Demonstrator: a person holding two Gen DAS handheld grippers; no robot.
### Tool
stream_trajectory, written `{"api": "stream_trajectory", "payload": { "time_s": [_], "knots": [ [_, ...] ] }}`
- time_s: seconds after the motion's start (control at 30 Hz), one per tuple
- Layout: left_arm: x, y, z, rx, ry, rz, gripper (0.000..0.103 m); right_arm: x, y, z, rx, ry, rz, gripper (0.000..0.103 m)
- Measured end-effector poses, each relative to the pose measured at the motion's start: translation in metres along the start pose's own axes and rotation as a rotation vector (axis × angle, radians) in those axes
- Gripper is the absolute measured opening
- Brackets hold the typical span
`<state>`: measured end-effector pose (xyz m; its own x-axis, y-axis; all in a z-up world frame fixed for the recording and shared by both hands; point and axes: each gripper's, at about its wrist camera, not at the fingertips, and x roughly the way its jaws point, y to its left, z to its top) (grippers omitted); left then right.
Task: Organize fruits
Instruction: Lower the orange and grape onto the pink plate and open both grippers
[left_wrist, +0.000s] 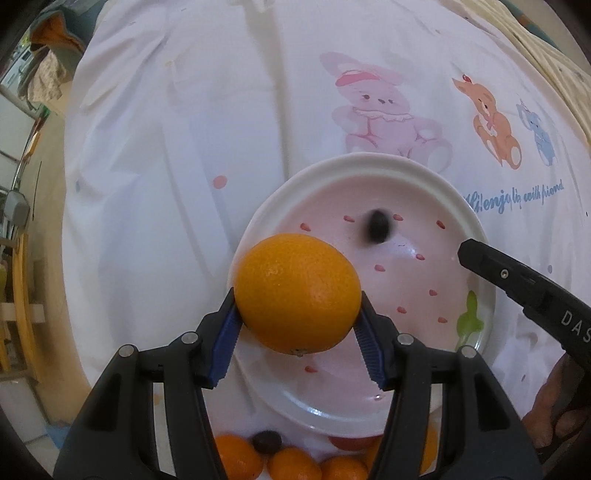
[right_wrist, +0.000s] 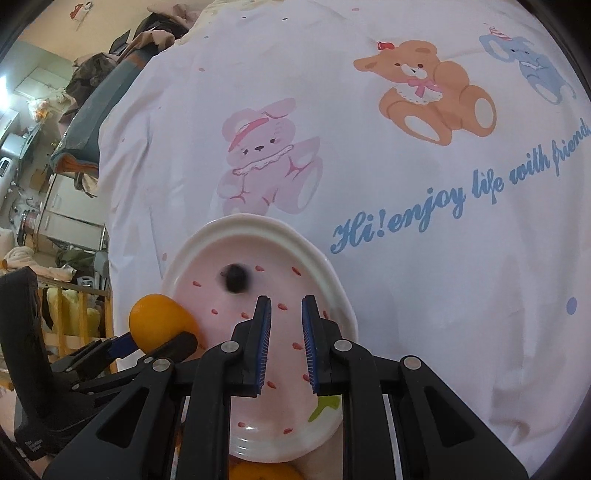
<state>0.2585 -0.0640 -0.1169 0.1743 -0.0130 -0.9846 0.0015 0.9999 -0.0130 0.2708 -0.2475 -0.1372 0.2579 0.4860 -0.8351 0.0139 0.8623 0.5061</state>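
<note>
Blurred dark fruit (left_wrist: 377, 230) on plate (left_wrist: 369, 166), type unclear; oranges (left_wrist: 295, 467) cut off

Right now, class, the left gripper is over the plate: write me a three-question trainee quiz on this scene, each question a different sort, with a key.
1. True or false: the left gripper holds the orange above the plate.
2. Multiple choice: what lies on the plate already? A) a banana B) one small dark fruit C) three oranges
3. Fill in: nothing sits between the blue pads of the ____ gripper.

Key:
1. True; its pads press on both sides of the orange.
2. B; the small dark fruit is blurred, lying near the middle.
3. Right; the right gripper has its narrow gap empty, over the plate's near half.
</note>
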Motion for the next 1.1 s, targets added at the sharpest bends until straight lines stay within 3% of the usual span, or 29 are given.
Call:
{"api": "stream_trajectory", "payload": {
  "time_s": [0.67, 0.83, 0.87, 0.93, 0.97, 1.1],
  "knots": [
    [0.007, -0.007, 0.003, 0.011, -0.001, -0.029, 0.057, -0.011, -0.007, 0.005, 0.037, -0.031, 0.025, 0.022],
    [0.009, 0.0, 0.003, -0.013, 0.026, -0.067, 0.058, -0.016, -0.009, 0.009, 0.051, -0.041, 0.048, 0.023],
    [0.009, 0.001, 0.003, -0.014, 0.027, -0.078, 0.067, -0.018, -0.01, 0.01, 0.054, -0.046, 0.048, 0.029],
    [0.005, 0.002, 0.003, -0.017, 0.003, -0.087, 0.087, -0.021, -0.011, 0.011, 0.062, -0.06, 0.051, 0.061],
    [0.001, 0.002, 0.003, -0.016, -0.025, -0.08, 0.09, -0.022, -0.012, 0.011, 0.069, -0.07, 0.056, 0.085],
    [-0.009, 0.003, 0.006, -0.007, -0.059, -0.096, 0.09, -0.034, -0.011, 0.013, 0.069, -0.134, 0.055, 0.09]
  ]
}}
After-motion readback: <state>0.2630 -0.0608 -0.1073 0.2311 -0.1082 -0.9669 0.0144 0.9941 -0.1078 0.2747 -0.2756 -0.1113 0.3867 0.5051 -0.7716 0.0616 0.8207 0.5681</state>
